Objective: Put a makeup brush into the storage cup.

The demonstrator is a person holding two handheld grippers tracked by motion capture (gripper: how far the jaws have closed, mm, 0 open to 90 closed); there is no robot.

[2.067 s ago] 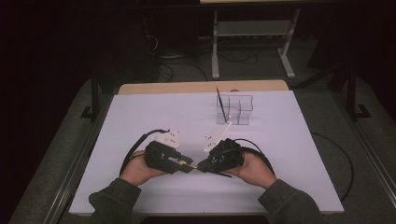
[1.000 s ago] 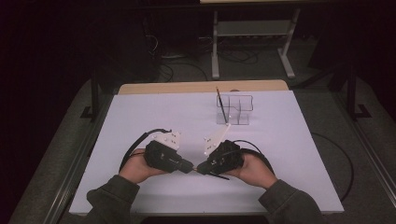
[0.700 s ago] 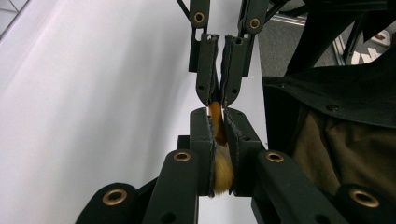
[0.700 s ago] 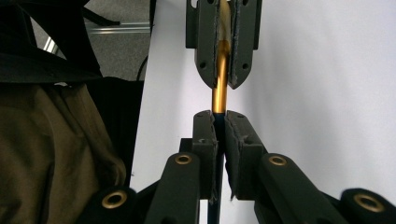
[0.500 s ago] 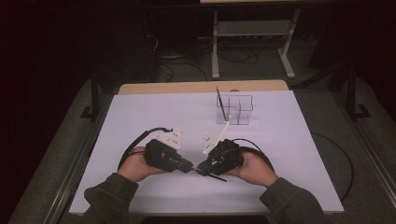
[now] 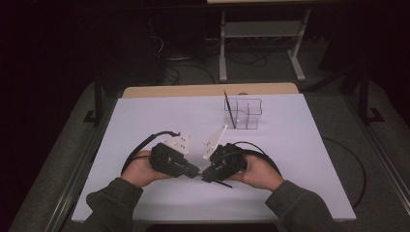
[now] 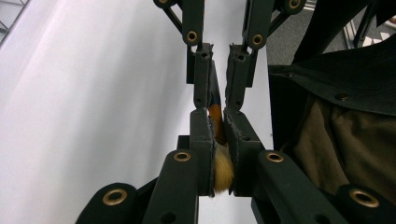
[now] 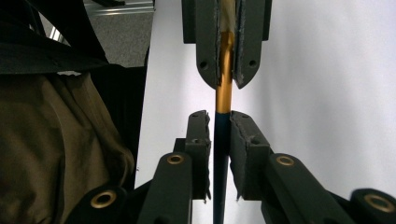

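A paintbrush with pale bristles (image 7: 222,173), a gold ferrule (image 8: 225,70) and a dark blue handle (image 8: 221,140) is held level between the two grippers, which meet tip to tip above the white table (image 6: 145,121). My left gripper (image 6: 196,172) (image 7: 217,114) is shut on the bristle end and ferrule. The handle runs between the jaws of my right gripper (image 6: 207,175) (image 8: 219,116), which have just been closing. A thin gap shows beside the handle, so the pads are not pressing on it. The handle's end (image 6: 225,184) pokes out under the right gripper.
A clear compartment box (image 6: 246,115) stands at the back middle of the table with a dark thin stick (image 6: 229,110) leaning in it. Cables loop around both hands. A person's sleeves and trousers are close by at the near edge.
The right hand has shifted slightly near the brush handle. The left hand has kept still, and the grippers remain tip to tip.
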